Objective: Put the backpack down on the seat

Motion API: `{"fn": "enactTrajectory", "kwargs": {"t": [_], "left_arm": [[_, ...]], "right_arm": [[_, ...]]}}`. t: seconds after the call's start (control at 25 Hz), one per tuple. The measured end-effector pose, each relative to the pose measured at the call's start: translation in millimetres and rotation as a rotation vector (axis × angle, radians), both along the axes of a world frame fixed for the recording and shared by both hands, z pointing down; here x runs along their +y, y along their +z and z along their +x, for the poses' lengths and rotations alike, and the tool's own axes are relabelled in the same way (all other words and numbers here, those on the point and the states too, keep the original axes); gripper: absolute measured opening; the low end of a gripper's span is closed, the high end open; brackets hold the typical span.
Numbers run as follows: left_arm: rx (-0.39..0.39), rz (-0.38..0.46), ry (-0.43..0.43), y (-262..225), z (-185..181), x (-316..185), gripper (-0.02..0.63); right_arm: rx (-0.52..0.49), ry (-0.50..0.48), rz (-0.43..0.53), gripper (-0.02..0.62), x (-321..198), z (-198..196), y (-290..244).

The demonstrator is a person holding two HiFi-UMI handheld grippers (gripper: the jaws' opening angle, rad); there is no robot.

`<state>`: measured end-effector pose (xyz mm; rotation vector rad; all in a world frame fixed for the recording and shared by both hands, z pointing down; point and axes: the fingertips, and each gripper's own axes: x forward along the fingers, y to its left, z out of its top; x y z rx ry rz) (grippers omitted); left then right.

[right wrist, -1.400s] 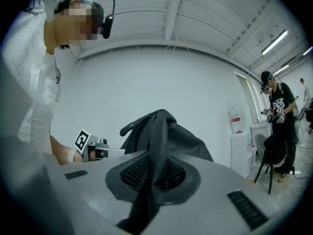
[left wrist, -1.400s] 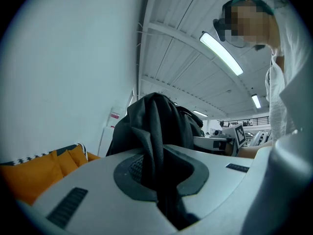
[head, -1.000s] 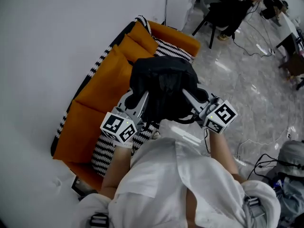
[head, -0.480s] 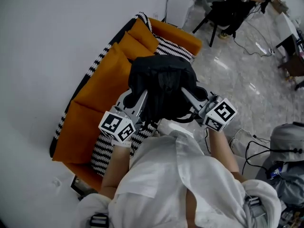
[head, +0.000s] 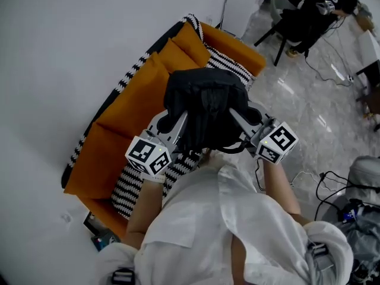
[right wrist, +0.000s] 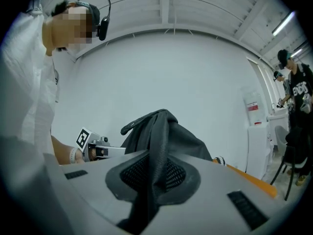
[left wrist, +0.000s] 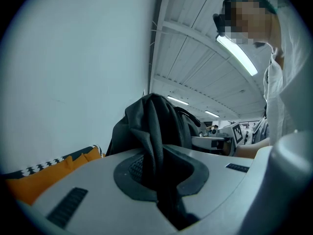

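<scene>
Look: black backpack (head: pixel 205 114), soft matte fabric, slumped into a rounded, creased lump.
Where: held up between both tools over the orange sofa (head: pixel 127 114) (not down on the black-and-white patterned seat (head: pixel 133 186)).
Left gripper (left wrist: pixel 159 177): jaws were clamped on a smooth strap (left wrist: pixel 155 136).
Right gripper (right wrist: pixel 152 180): jaws were pinched on a mesh strap (right wrist: pixel 157 151).
Pointing: both straps ran up from the jaws into the bulk. Honestly couldn't tell its long axis.
</scene>
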<state>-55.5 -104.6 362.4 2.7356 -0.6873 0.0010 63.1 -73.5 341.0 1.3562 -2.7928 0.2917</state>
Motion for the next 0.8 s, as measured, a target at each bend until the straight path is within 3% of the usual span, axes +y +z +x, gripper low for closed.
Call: {"fn": "enactTrajectory", "kwargs": {"t": [0.32,0.8], "left_arm": [[-0.055,-0.065,-0.15,28,3,-66,0.052],[-0.094,-0.238,-0.369,109,2,-156,0.052]], "right_arm": [[-0.014,-0.158,-0.051,0.049,-83,6,29],[0.082,-0.393,-0.182,0.049,-207,2,109]]}}
